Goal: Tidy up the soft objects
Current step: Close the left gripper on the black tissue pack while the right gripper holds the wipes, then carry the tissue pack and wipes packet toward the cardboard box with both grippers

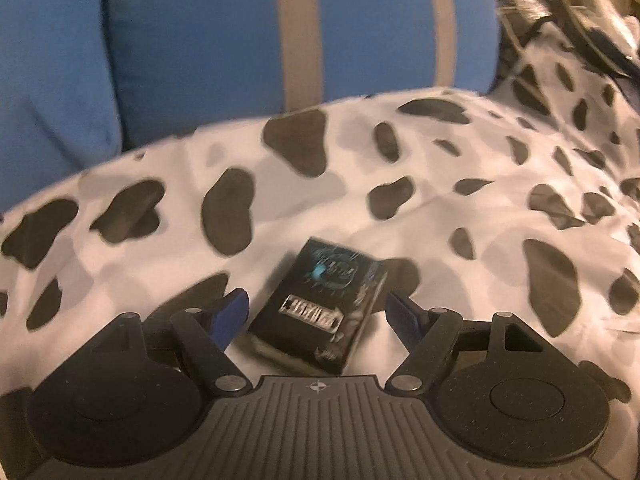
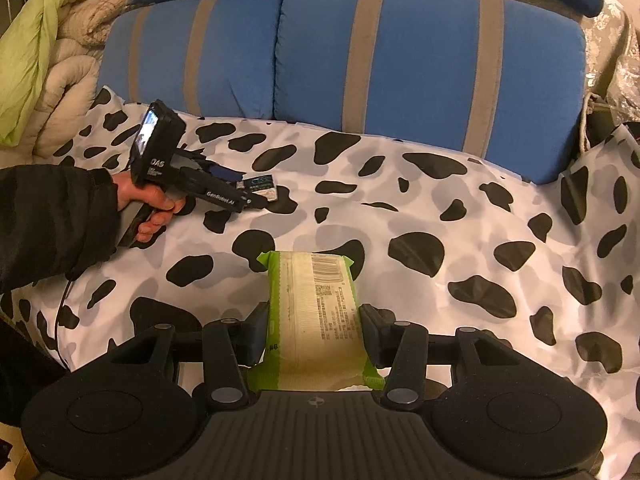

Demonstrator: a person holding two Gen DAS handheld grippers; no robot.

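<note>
Green pack (image 2: 316, 320) clamped in right gripper (image 2: 314, 322), long axis pointing away toward blue cushions (image 2: 420, 56). Dark box (image 1: 320, 304) on spotted sheet (image 1: 400, 168), between left gripper's (image 1: 316, 312) wide-apart, non-touching fingers, lengthwise along them.

"GenRobot.AI" is printed on the left tongs (image 2: 256, 196), "DAS" on their camera block (image 2: 154, 148). A barcode is carried by the green pack (image 2: 316, 312).

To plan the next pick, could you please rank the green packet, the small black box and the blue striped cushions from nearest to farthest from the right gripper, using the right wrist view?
1. green packet, between the right gripper pads.
2. small black box, upper left.
3. blue striped cushions, at the back.
</note>
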